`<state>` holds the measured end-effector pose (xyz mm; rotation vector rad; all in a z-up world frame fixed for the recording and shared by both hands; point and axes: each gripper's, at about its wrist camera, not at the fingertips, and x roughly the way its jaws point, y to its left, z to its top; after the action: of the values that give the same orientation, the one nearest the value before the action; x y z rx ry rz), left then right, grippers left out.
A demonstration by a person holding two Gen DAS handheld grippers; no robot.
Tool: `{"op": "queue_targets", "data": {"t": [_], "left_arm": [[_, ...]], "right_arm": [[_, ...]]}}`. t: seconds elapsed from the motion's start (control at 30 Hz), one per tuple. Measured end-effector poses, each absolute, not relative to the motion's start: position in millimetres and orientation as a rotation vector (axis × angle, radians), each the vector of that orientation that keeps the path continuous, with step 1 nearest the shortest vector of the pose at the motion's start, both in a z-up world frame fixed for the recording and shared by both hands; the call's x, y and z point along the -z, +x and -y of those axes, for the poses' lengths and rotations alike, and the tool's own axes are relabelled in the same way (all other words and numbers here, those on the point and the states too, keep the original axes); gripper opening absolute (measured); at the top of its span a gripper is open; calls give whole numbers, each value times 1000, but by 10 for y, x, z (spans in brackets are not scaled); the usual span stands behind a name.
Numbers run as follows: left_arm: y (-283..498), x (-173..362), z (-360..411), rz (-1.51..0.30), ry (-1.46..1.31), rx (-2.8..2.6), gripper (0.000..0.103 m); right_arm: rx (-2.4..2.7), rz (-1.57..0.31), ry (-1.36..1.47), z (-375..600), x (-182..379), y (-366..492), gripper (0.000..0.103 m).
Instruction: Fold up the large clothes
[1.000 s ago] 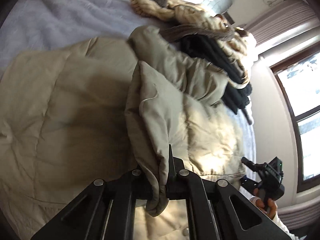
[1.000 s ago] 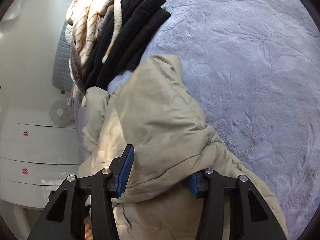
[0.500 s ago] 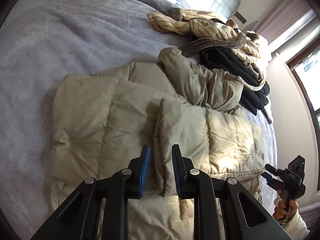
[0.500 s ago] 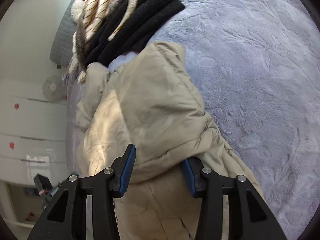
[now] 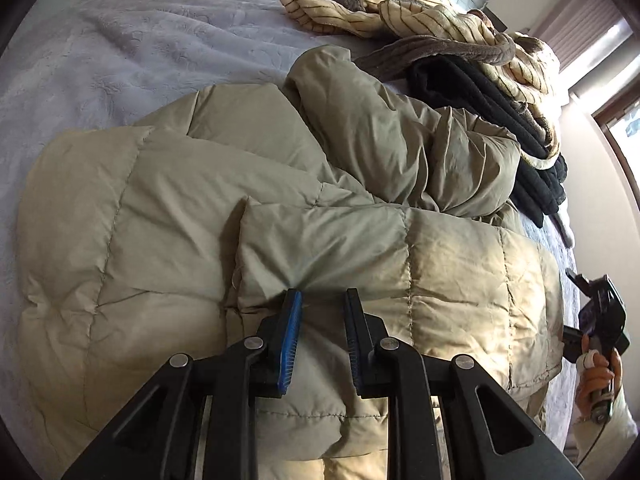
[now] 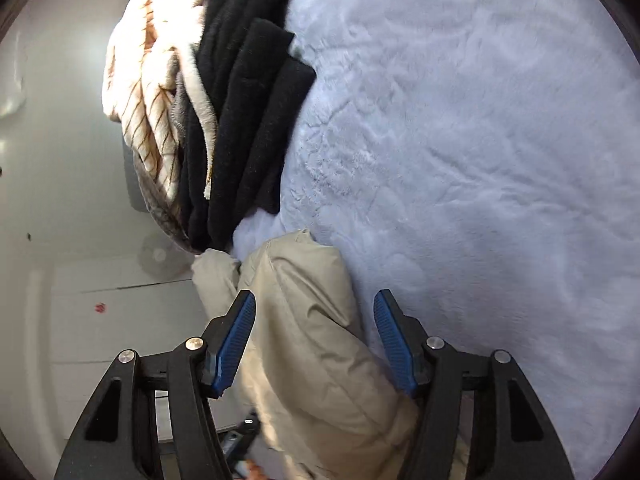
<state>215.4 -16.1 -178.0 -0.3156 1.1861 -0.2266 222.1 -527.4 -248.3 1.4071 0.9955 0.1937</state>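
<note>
A beige quilted puffer jacket (image 5: 248, 208) lies spread on the lavender bed cover (image 5: 160, 32), with one padded panel folded across its front. My left gripper (image 5: 322, 293) hovers low over that folded panel, its jaws a narrow gap apart and the pads pressing on nothing. In the right wrist view a bulging end of the jacket (image 6: 304, 320) runs between the fingers of my right gripper (image 6: 315, 296). Its jaws are opening; bed cover shows between the right pad and the cloth. A hand (image 5: 598, 372) holding that gripper shows at the left view's right edge.
A pile of other clothes sits beyond the jacket: a cream striped fleece (image 5: 440, 20) over black garments (image 5: 480, 96), also seen as black folds (image 6: 248, 120). White drawers (image 6: 112, 320) and a wall stand past the bed's edge. Bed cover (image 6: 480, 160) stretches to the right.
My left gripper let go of the jacket fold it held, and that panel now lies flat. My right gripper released its fold too and has shifted, so less jacket shows.
</note>
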Motion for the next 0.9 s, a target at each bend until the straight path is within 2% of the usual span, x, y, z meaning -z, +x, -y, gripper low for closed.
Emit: {"op": "queue_targets", "data": {"t": [0.03,0.1,0.23,0.33,0.57,0.67,0.83,0.9], "left_arm": [[2160,1783,177,-1188,-302,224,24],[2186,1792,215,-1190,-285,219,24],[2230,1840,303,-1168,-263,243,24],[2254,1875,383,-1162,-224,239,24],[2054,1422,135,-1147,-231,263,24],[1873,1361,66,-1167,-229,295,24],[1722,1671,156,-1204,-110,254,24],[1719,1843,96,-1208,-156,260,24]], "right_arm": [[-207,-988,1389,5239,2453,2280,20],[-178,-969,1219,5178,2262,2357,14],[-53,-1077,901,5121,2292,2502,12],[-22,-1086,868,5141,2341,2495,10],[-5,-1022,670,5045,1687,1959,10],[-72,-1035,635,4880,1571,1656,10],[-100,-1125,476,4458,1818,1527,10],[-92,-1150,453,4448,2029,1548,7]]}}
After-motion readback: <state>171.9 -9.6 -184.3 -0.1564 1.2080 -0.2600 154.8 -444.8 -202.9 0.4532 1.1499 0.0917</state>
